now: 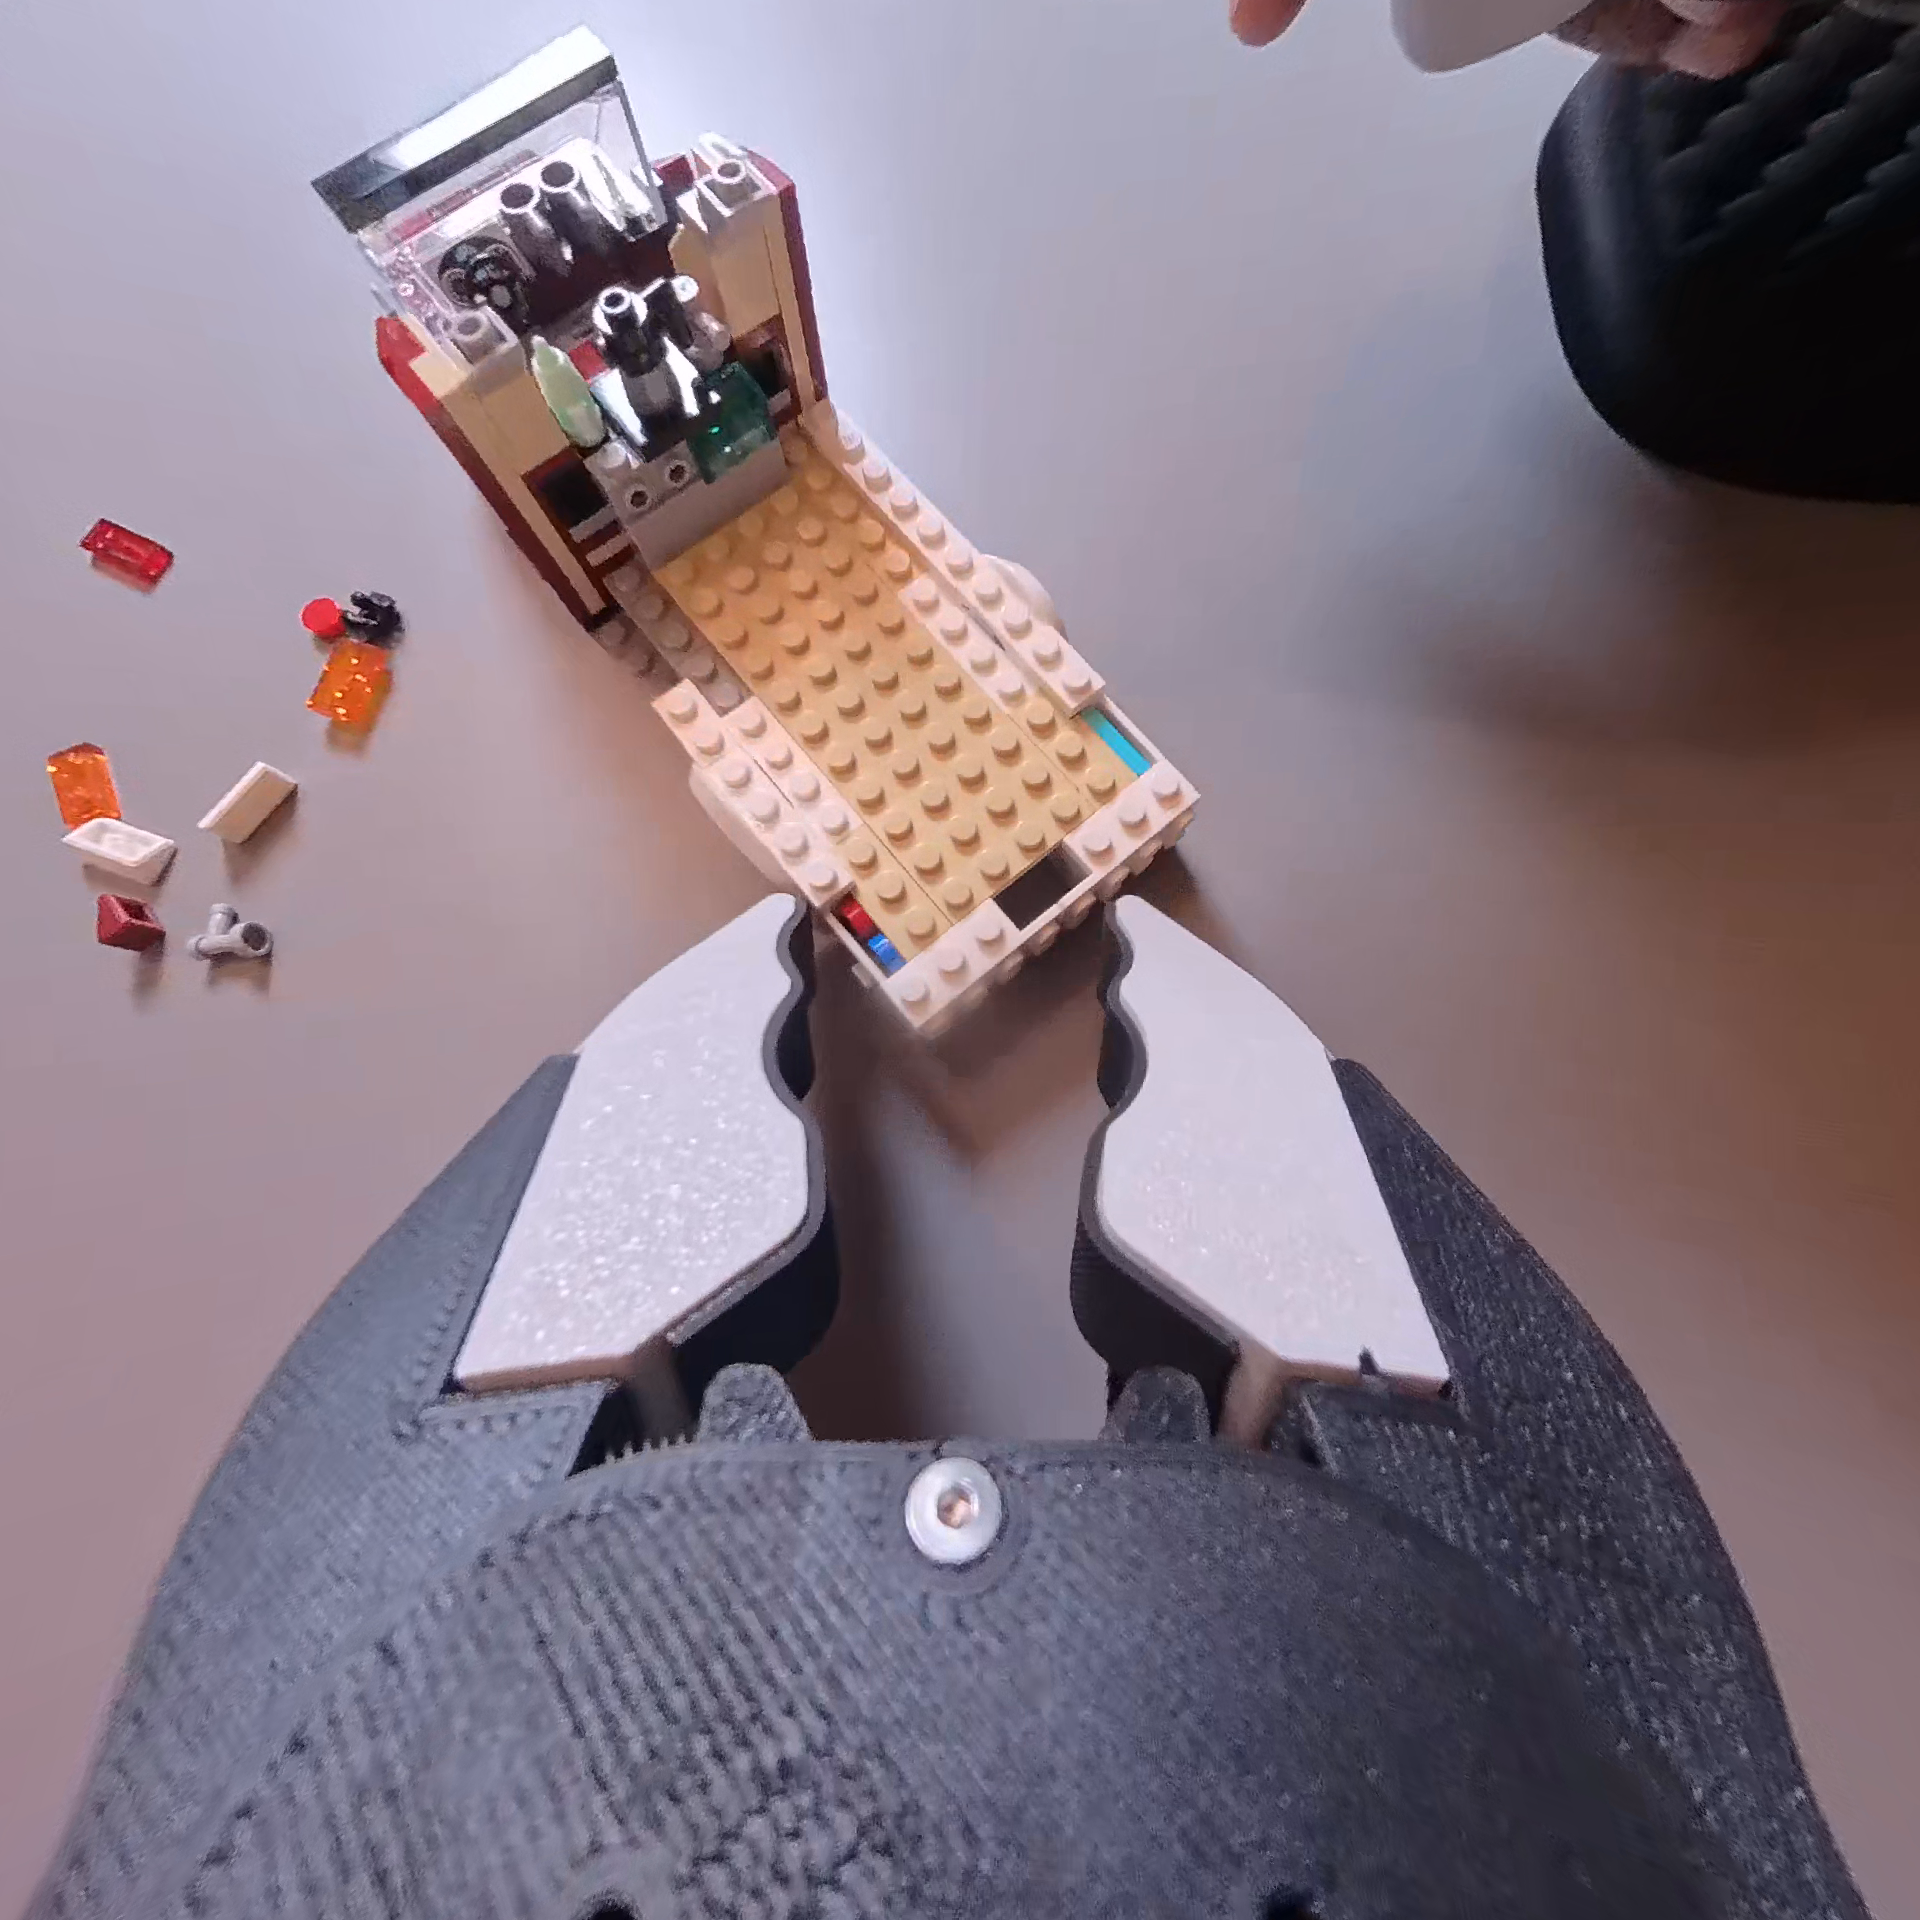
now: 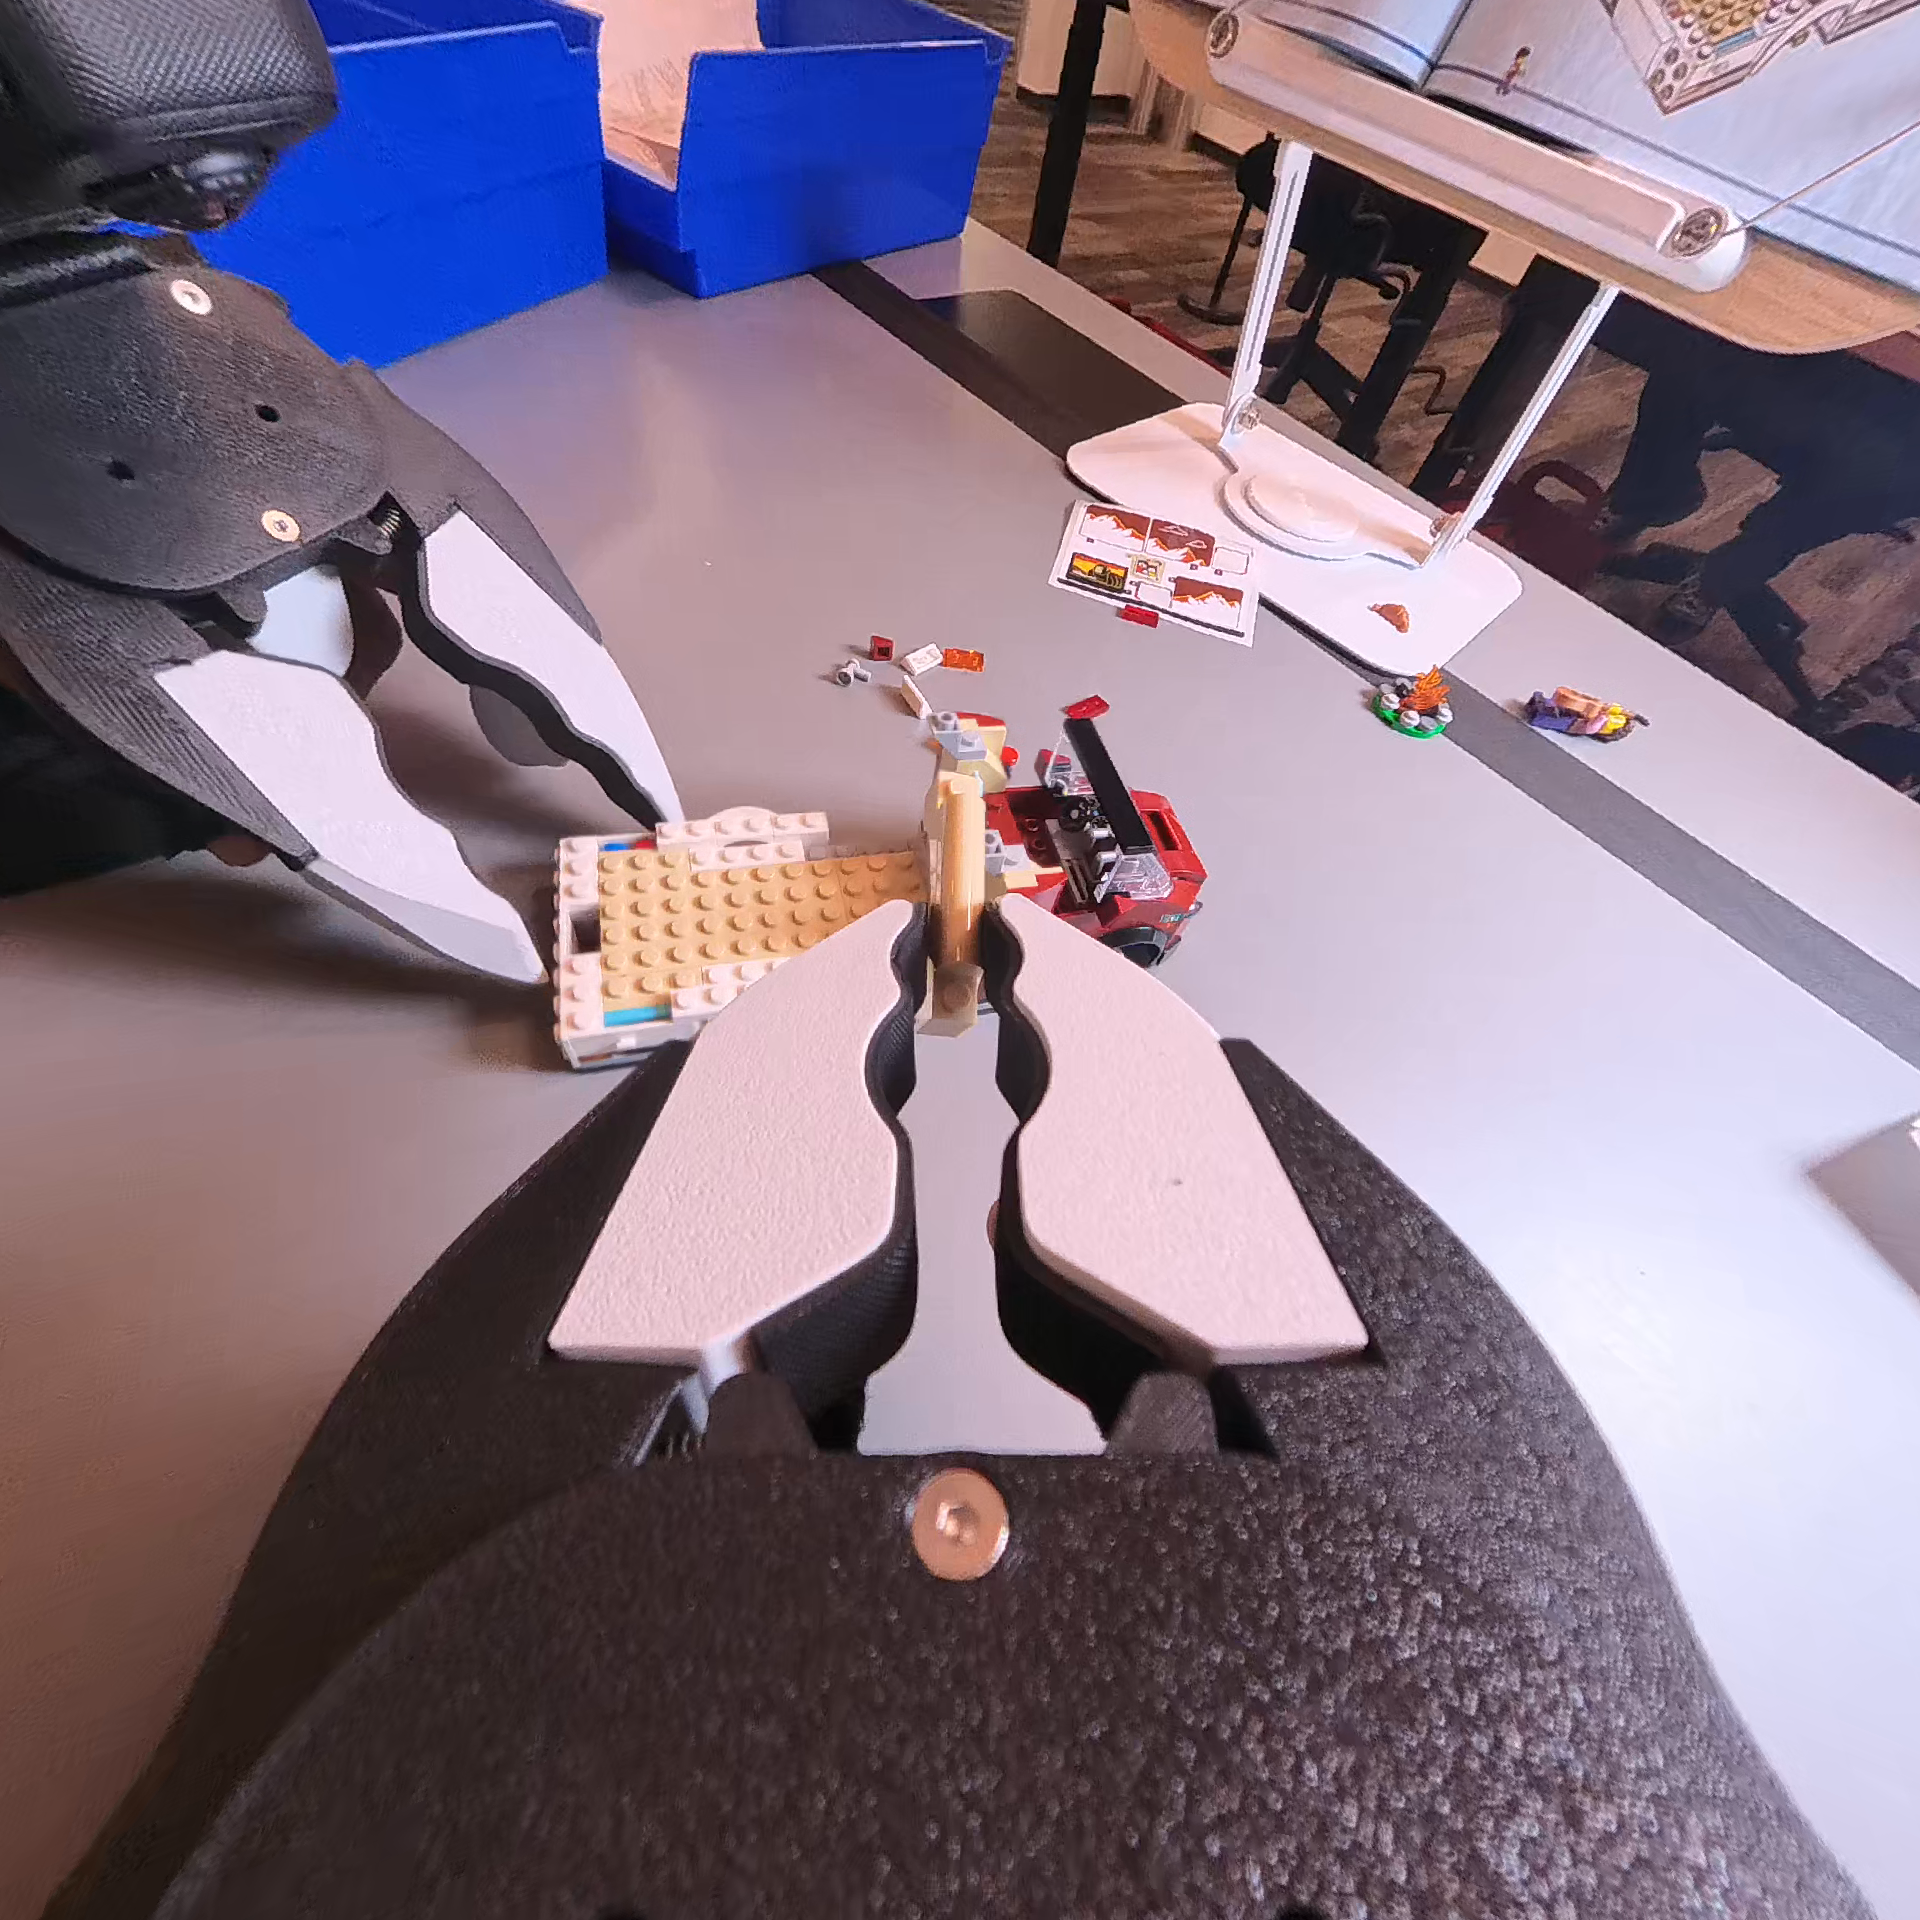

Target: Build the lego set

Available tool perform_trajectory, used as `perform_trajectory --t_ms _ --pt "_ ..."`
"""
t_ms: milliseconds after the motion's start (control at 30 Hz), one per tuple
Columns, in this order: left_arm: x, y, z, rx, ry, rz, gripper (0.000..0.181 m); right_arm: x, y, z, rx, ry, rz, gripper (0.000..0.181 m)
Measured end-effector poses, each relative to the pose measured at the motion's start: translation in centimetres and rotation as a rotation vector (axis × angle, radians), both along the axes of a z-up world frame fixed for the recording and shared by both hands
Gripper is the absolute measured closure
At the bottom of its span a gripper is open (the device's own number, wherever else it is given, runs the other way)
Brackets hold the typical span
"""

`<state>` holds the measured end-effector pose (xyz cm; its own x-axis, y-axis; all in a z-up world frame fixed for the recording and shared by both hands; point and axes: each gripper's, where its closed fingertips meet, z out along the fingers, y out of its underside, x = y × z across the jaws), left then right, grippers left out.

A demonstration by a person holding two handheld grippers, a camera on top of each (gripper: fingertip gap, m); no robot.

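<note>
Lego vehicle [image 1: 831,644] sits on grey table [image 2: 1351,1039], partly built; tan studded bed with white brick border, dark red cab at far end with clear windshield [image 1: 488,135] tilted up; small gaps in the rear floor show red, blue and teal pieces beneath.

Left gripper [image 1: 956,914]: jaws spread wide, nothing held between them; the two white fingertips flank the rear end of the vehicle, one near each rear corner; contact with the bricks cannot be confirmed from either view. In the right wrist view the same gripper [image 2: 597,899] comes in from upper left, tips down at the white rear border.

Right gripper [image 2: 951,914]: jaws nearly closed, clamped on a tan lego sub-assembly [image 2: 956,852]; long tan piece upright between the fingertips, with small grey and white pieces at its upper end; it is held over the middle of the vehicle, just behind the cab; whether it touches the bed cannot be told.

Loose pieces [image 1: 166,779] lie on the table beside the cab: translucent orange, translucent red, white slopes, dark red, black, small grey connector; well apart from both grippers.

Farther off: sticker sheet [image 2: 1153,566]; white stand [image 2: 1299,499] carrying an open instruction booklet [image 2: 1662,73]; small campfire build [image 2: 1413,707]; blue bins [image 2: 727,156] at the table's far edge.
</note>
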<state>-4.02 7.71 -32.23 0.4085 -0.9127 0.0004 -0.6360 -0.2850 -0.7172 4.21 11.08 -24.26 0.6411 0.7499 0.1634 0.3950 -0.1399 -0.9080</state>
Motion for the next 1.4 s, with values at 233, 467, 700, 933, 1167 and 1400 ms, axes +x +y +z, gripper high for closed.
perform_trajectory --t_ms 233,467,700,933,1167,1400 --pt "0.1 0.4 0.7 -0.012 -0.041 -0.039 0.111 0.1 0.2 0.6 -0.014 0.047 -0.004 0.171" --pt "1.4 0.6 -0.4 0.037 0.002 -0.136 0.110 -0.1 0.0 0.8 -0.001 0.057 0.011 0.171" --pt "1.1 0.3 -0.7 0.055 0.012 -0.122 0.123 0.0 0.0 0.1 -0.006 0.034 0.017 0.171" --pt "1.0 -0.3 -0.6 0.090 0.026 -0.134 0.133 0.3 0.4 0.1 0.007 -0.015 0.017 0.171" --pt "1.1 0.0 1.4 0.013 -0.085 -0.151 0.123 0.3 2.5 1.0 -0.009 -0.207 0.140 0.172" --pt "0.8 7.5 7.3 0.214 -0.206 -0.089 0.154 -1.8 4.4 0.2 -0.218 -0.345 0.303 0.172"
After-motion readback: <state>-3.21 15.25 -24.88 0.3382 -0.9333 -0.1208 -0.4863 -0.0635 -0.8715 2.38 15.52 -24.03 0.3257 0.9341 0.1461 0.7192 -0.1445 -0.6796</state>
